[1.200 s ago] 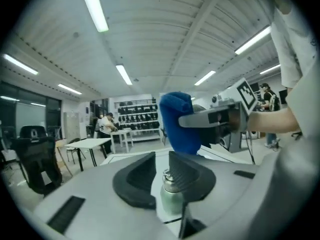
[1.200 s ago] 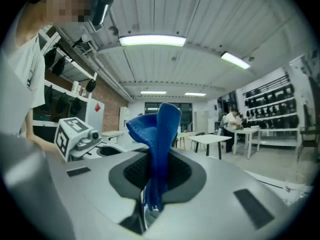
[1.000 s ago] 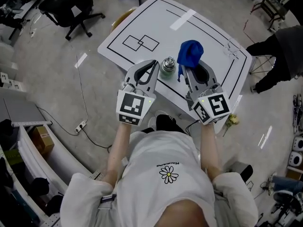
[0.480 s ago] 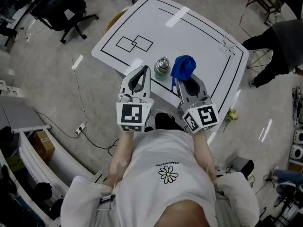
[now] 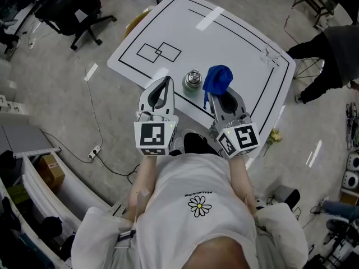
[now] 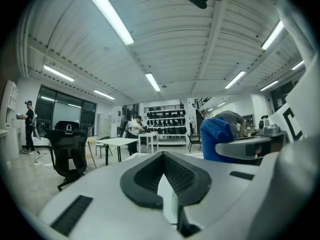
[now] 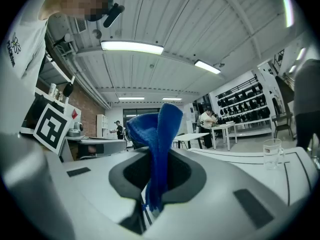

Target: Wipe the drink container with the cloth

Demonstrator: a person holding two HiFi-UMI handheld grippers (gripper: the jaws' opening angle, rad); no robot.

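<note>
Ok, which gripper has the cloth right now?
The right gripper: its fingers are shut on the blue cloth. The left gripper is shut too, with nothing between its fingers.

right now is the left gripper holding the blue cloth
No, the blue cloth is clamped in the right gripper, while the left gripper is shut with nothing between its jaws.

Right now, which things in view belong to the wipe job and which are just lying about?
In the job:
- silver metal drink container, standing on the white table with black lines
- blue cloth, clamped in the right gripper
- left gripper, shut, nothing in it

Lying about:
- clear glass cup near the table's far right corner
- black office chair on the floor
</note>
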